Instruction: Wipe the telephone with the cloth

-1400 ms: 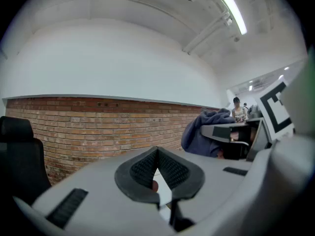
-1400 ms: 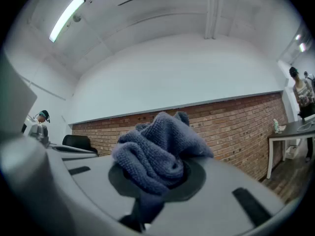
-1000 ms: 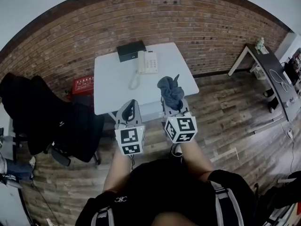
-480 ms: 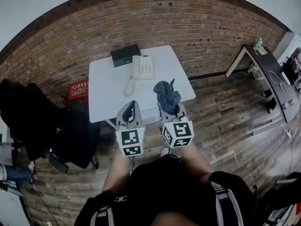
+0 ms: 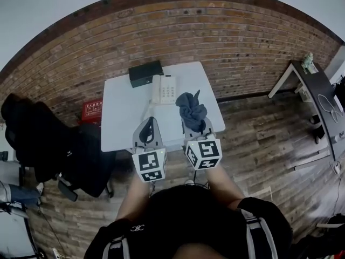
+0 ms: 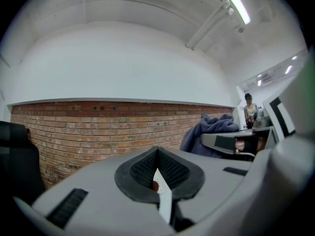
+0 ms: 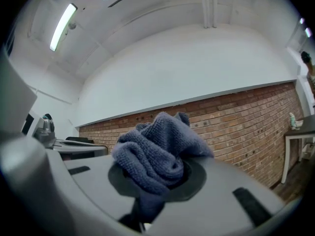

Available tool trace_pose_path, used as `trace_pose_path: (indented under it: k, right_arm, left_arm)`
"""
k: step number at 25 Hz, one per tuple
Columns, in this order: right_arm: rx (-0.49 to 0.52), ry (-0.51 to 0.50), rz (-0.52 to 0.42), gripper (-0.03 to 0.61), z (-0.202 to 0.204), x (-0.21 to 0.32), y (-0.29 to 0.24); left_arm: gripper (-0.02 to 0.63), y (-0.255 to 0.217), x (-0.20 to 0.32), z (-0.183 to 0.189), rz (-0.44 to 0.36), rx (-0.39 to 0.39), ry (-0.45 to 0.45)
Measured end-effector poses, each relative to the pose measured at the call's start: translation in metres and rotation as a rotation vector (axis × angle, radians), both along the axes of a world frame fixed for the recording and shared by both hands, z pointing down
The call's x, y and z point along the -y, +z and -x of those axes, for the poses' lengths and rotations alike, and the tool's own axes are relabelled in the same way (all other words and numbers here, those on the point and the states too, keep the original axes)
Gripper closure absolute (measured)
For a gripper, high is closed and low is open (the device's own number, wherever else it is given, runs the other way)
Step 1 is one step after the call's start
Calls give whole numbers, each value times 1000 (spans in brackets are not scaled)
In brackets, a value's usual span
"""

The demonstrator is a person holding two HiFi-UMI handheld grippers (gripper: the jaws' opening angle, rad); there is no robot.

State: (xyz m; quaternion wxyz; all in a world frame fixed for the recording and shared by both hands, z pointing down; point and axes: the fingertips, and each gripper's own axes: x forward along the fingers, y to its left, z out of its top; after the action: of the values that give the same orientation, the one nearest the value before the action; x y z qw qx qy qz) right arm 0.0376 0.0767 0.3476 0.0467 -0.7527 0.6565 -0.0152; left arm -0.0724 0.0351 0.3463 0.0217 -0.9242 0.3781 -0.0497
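A white telephone [image 5: 164,89] with a coiled cord lies at the back of the white table [image 5: 121,117]. My right gripper [image 5: 196,123] is shut on a bunched dark blue-grey cloth [image 5: 192,110], held above the table's near right part, just right of the phone and not touching it. In the right gripper view the cloth [image 7: 158,151] bulges out between the jaws of the right gripper [image 7: 162,176]. My left gripper [image 5: 150,121] hovers over the table's near edge, left of the cloth. In the left gripper view the left gripper [image 6: 157,156] is shut and holds nothing, and the cloth [image 6: 209,131] shows to its right.
A black box [image 5: 146,73] sits at the table's back edge, left of the phone. A black chair draped with dark clothing [image 5: 54,144] stands to the left, with a red box [image 5: 91,110] on the floor beside the table. A dark side table [image 5: 318,90] is far right. A brick wall lies behind.
Both grippers and the view have come closer to the table. The cloth now hangs over the tabletop beside the phone. Both jaws stay as they were.
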Motion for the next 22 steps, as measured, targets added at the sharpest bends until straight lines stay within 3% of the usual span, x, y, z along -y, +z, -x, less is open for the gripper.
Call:
trace_pose_path:
  k: [4, 11, 22]
  right_arm:
    - [26, -40, 1, 538, -25, 12, 8]
    - [51, -108, 25, 538, -50, 33, 20]
    - [27, -128, 82, 538, -63, 113, 46]
  left_arm:
    - [621, 4, 8, -23, -9, 19, -44]
    - [621, 14, 27, -41, 24, -13, -127]
    - [621, 44, 100, -71, 72, -10, -42]
